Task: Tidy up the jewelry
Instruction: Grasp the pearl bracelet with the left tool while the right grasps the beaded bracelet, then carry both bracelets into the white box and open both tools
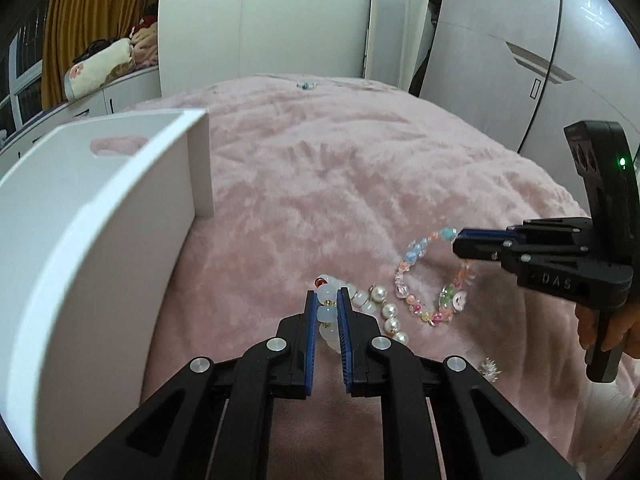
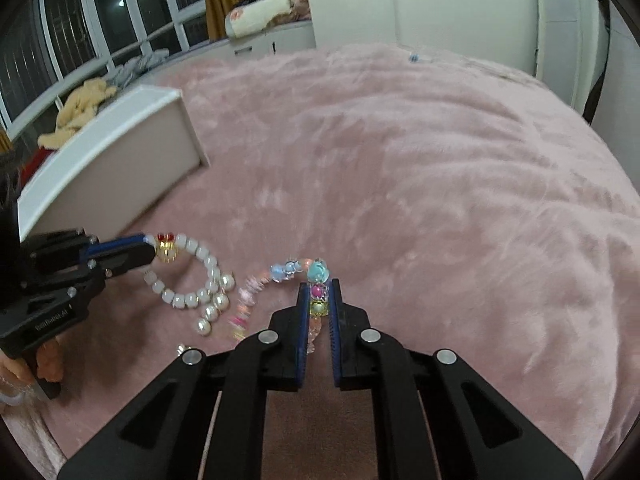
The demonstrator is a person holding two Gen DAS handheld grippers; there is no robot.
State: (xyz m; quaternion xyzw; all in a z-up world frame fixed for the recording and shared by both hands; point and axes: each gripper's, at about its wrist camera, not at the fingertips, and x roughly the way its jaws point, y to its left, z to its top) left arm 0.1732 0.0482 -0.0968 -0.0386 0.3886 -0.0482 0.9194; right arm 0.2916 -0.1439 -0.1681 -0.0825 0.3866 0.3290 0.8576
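White beads [image 1: 326, 304] are pinched in the left claw [image 1: 325, 300], and a box [image 1: 100, 216] is seen to its left. A colourful bracelet [image 2: 318, 292] is clenched in the right claw [image 2: 319, 292], above a pink bed [image 2: 440, 200].

Pink fuzzy bedspread [image 1: 360, 168], white wardrobe [image 1: 500, 40], dark windows [image 2: 60, 32].
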